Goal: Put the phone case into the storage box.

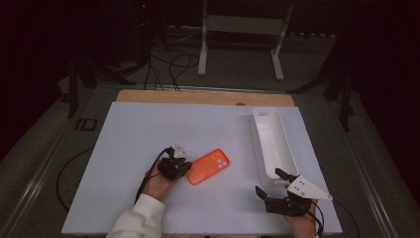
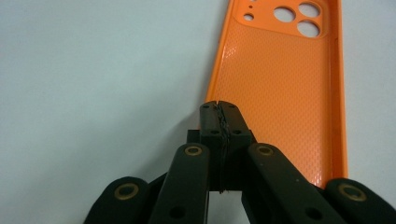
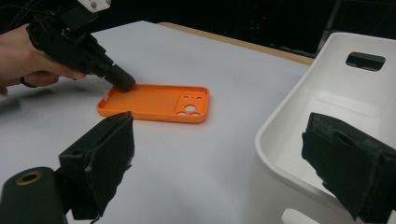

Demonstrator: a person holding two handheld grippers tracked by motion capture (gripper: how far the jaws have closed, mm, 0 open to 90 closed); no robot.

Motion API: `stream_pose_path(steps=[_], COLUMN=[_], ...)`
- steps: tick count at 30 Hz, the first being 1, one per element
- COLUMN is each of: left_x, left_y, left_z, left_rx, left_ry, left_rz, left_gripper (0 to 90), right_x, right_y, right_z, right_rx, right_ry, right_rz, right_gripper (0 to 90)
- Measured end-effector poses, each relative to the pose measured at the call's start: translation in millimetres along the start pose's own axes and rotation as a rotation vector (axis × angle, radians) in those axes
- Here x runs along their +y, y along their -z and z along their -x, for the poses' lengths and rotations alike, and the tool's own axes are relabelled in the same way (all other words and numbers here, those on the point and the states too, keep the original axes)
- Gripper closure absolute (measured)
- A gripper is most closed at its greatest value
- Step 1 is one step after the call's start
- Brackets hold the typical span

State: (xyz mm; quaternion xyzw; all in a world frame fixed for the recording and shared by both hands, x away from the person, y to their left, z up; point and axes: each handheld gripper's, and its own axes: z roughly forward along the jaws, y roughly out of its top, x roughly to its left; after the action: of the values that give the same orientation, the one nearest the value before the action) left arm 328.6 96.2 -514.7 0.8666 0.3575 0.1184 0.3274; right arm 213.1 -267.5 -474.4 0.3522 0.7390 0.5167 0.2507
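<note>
The white counter carries everything. A white bin stands just in front of the right tool, whose jaws are wide apart with nothing between them. The orange phone case lies flat, open side up, directly before the left tool; this tool is closed, its tips pressing on the case's near edge.

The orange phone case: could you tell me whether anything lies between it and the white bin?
Nothing visible does. Only bare white table separates the orange phone case from the white bin; the left gripper sits at the case's opposite end.
</note>
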Motion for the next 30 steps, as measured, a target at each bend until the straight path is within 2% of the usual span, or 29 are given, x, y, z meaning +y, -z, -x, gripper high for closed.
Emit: stream_pose_path(steps=[2, 6, 9, 14, 16, 17, 20, 23, 25, 30], left_x=[0.3, 1.9, 3.3, 4.0, 3.4, 2.6, -1.1, -7.4, -14.0, -38.5], left_y=[0.3, 6.4, 14.1, 34.6, 45.8, 51.8, 71.4, 90.2, 102.4, 126.9], left_z=[0.9, 2.3, 1.7, 0.6, -0.4, 0.0, 2.9, 3.5, 2.8, -2.7], left_rx=[0.002, -0.015, -0.027, -0.019, -0.037, -0.035, 0.015, 0.050, 0.070, 0.101], left_ry=[-0.003, 0.006, 0.016, 0.021, 0.029, 0.035, 0.010, 0.004, -0.002, 0.019], left_rz=[0.002, 0.045, 0.072, 0.156, 0.202, 0.228, 0.303, 0.351, 0.381, 0.423], left_gripper=[89.4, 81.5, 70.1, 56.3, 50.7, 45.0, 29.0, 16.7, 14.7, 10.2], right_x=[0.1, 0.0, 0.3, 0.7, 0.9, 0.9, 1.2, 1.5, 2.0, 3.9], right_y=[0.0, 0.2, 0.2, 0.0, -0.1, -0.2, -1.2, -2.2, -2.4, -2.5], right_z=[0.2, 1.1, 1.2, 1.2, 1.5, 1.5, 1.5, 1.5, 2.3, 5.2], right_rx=[0.001, 0.000, 0.001, 0.004, 0.004, 0.005, 0.012, 0.019, 0.024, 0.028], right_ry=[-0.001, 0.000, 0.000, 0.000, 0.001, 0.000, 0.005, 0.013, 0.013, 0.008], right_rz=[0.001, 0.004, 0.006, 0.008, 0.009, 0.009, 0.007, 0.012, 0.022, 0.035], right_gripper=[9.3, 9.3, 9.3, 9.3, 9.3, 9.3, 9.3, 9.4, 9.4, 9.4])
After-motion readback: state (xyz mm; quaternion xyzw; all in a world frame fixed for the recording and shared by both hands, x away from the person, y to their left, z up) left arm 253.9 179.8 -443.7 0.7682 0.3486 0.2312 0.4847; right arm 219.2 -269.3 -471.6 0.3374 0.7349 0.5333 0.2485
